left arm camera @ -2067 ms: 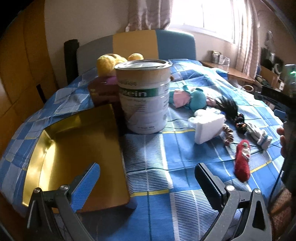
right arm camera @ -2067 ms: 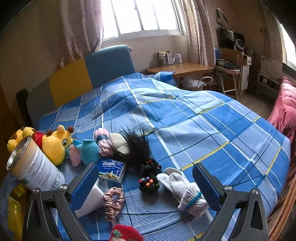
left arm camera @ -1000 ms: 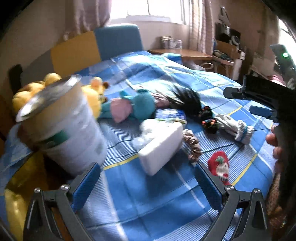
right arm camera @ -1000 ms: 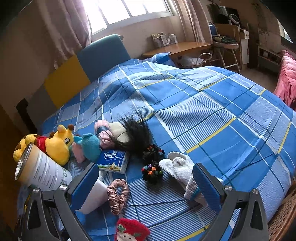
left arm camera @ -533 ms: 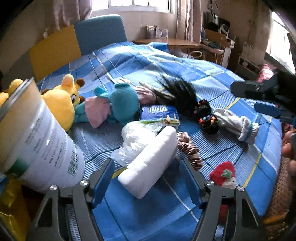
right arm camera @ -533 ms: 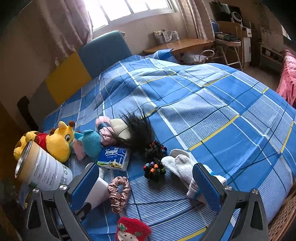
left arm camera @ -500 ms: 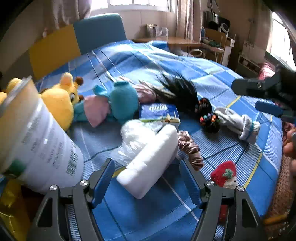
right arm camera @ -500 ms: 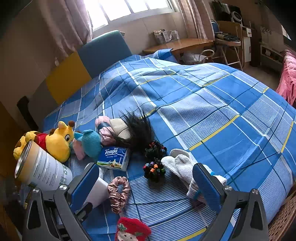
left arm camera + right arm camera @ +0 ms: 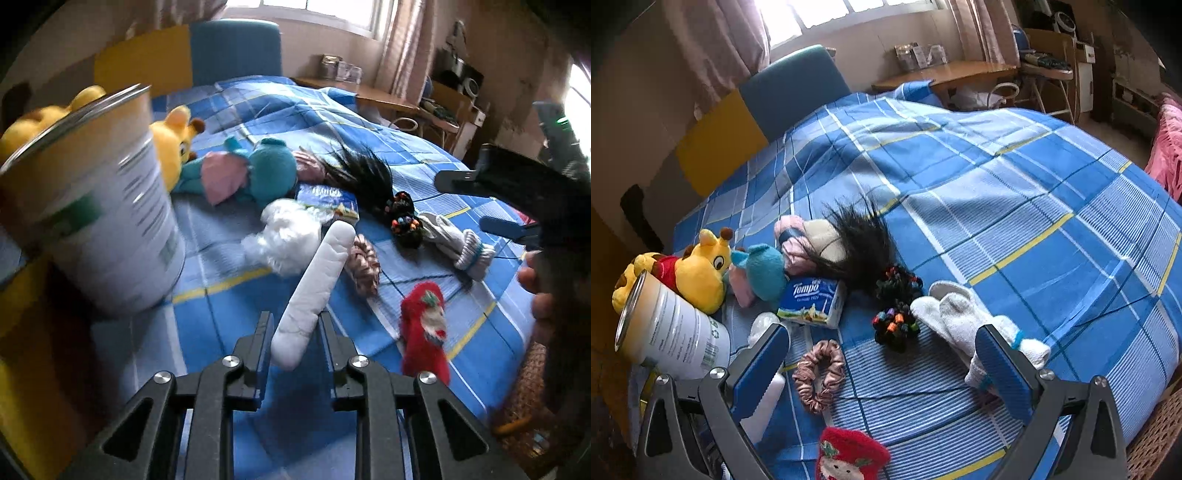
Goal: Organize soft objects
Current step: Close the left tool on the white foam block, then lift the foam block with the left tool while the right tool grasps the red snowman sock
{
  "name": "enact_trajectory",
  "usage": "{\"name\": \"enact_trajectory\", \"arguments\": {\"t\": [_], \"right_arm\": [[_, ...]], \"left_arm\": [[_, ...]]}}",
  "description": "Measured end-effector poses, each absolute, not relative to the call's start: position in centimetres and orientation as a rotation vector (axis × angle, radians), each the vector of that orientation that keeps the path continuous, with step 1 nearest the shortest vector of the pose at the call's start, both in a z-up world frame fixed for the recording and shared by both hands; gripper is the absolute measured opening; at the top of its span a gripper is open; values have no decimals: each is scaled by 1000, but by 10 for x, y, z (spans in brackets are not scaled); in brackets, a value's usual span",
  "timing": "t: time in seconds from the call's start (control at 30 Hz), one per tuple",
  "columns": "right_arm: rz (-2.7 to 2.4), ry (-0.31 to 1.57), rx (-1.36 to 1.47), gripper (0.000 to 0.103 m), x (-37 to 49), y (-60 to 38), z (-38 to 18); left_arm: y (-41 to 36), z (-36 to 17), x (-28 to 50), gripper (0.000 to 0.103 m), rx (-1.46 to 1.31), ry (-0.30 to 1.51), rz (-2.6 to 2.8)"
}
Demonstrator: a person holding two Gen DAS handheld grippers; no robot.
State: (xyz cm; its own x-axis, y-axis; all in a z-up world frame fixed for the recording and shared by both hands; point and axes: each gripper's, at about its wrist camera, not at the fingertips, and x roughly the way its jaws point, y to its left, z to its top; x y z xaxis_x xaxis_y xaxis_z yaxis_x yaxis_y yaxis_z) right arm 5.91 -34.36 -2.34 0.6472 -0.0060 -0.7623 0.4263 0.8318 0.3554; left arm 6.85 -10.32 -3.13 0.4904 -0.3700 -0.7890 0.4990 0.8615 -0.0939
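Observation:
My left gripper [image 9: 295, 326] is shut on the near end of a white soft pack [image 9: 317, 284], which shows in the right wrist view [image 9: 764, 402] too. Soft things lie on the blue checked bed: a red sock [image 9: 424, 328], a pink scrunchie [image 9: 364, 264], white socks [image 9: 456, 242], a teal plush [image 9: 255, 173], a yellow plush [image 9: 701, 273] and a black-haired doll [image 9: 849, 243]. My right gripper [image 9: 882, 365] is open and empty, above the scrunchie [image 9: 820, 374] and white socks [image 9: 964, 321].
A tall white tin [image 9: 92, 218] stands at the left beside a gold tray [image 9: 22, 369]. A Tempo tissue pack [image 9: 812, 302], beaded hair ties [image 9: 895, 325] and a crumpled plastic bag [image 9: 286, 236] lie mid-bed. The bed edge is at the right.
My left gripper moved in and closed on the white soft pack, which it only straddled before. My right gripper has barely moved and stays open.

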Motion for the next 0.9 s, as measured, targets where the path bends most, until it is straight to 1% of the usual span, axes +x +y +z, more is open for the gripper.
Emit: {"name": "enact_trajectory", "arguments": {"t": [0.13,0.33,0.53,0.6,0.63,0.7,0.73,0.77,0.8,0.83,0.9], "right_arm": [[-199,908,577,103,64,-339,-34],[-145,1029,539,103,67,-318,-47],[-144,1147,456,103,58,-297,-61],[-131,1193,427,103,55,-287,-67],[-127,1227,400,100,53,-280,-71],[-117,1266,350,79,51,-268,-77],[-111,1294,314,52,51,-261,-82],[-116,1310,271,46,50,-253,-85],[-127,1295,226,44,48,-247,-85],[-125,1286,204,39,47,-243,-84],[-123,1287,192,39,46,-240,-87]], "left_arm": [[-95,-32,53,24,132,932,-523],[-103,-40,46,27,190,928,-531],[-105,-45,51,27,195,928,-533],[-103,-46,51,25,175,926,-536],[-101,-46,51,24,171,925,-537],[-98,-45,49,22,157,919,-534],[-97,-44,48,20,150,916,-530],[-95,-43,47,20,141,915,-527],[-92,-42,45,20,122,917,-529],[-90,-41,45,20,109,919,-531],[-87,-40,42,20,91,920,-527]]}}
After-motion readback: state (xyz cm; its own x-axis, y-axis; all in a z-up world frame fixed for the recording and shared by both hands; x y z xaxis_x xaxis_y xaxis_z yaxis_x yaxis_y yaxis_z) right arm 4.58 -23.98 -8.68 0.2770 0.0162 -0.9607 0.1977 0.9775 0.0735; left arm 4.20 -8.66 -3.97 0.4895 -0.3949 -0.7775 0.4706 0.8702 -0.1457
